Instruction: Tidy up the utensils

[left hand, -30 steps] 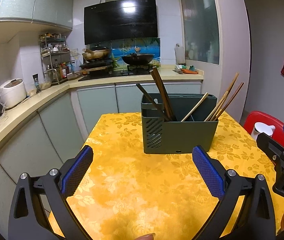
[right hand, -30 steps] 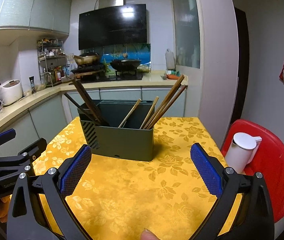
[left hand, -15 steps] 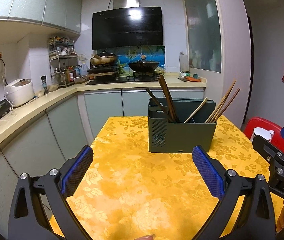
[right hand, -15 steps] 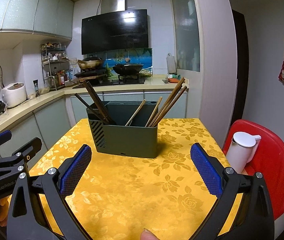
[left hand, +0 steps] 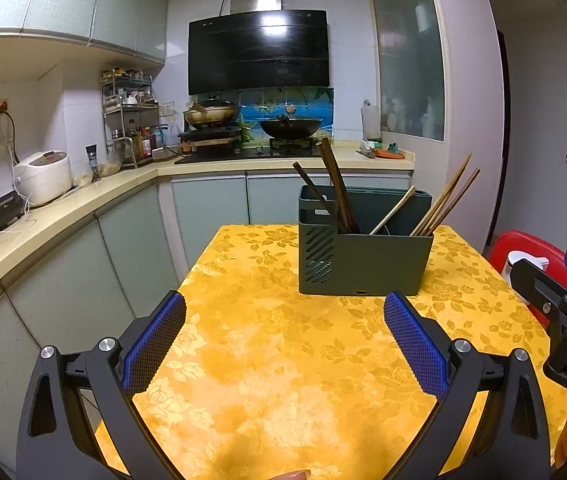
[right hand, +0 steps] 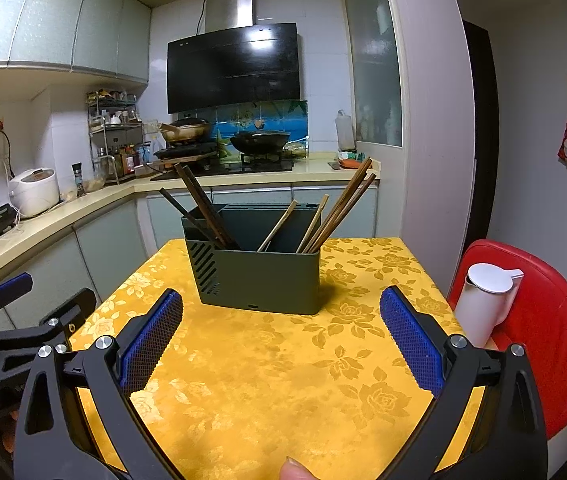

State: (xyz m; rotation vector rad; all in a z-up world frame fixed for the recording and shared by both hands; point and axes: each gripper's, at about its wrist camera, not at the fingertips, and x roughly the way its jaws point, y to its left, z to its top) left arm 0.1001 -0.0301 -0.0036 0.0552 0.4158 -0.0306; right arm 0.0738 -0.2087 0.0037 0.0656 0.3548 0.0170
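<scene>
**Both grippers spread wide before the chopstick holder**

A dark green utensil holder (left hand: 364, 258) stands upright on the table's yellow floral cloth (left hand: 283, 380). Dark brown chopsticks (left hand: 335, 190) lean in the holder's left compartment; lighter bamboo chopsticks (left hand: 445, 200) lean out of its right side, with a single one (left hand: 393, 210) angled in between.

The left gripper (left hand: 284, 346) hovers over the cloth on the near side of the holder, blue pads far apart and holding nothing. The right gripper (right hand: 281, 340) sits likewise, fingers apart and empty. A white kettle (right hand: 483, 300) rests on a red stool (right hand: 555, 320) right of the holder.
</scene>
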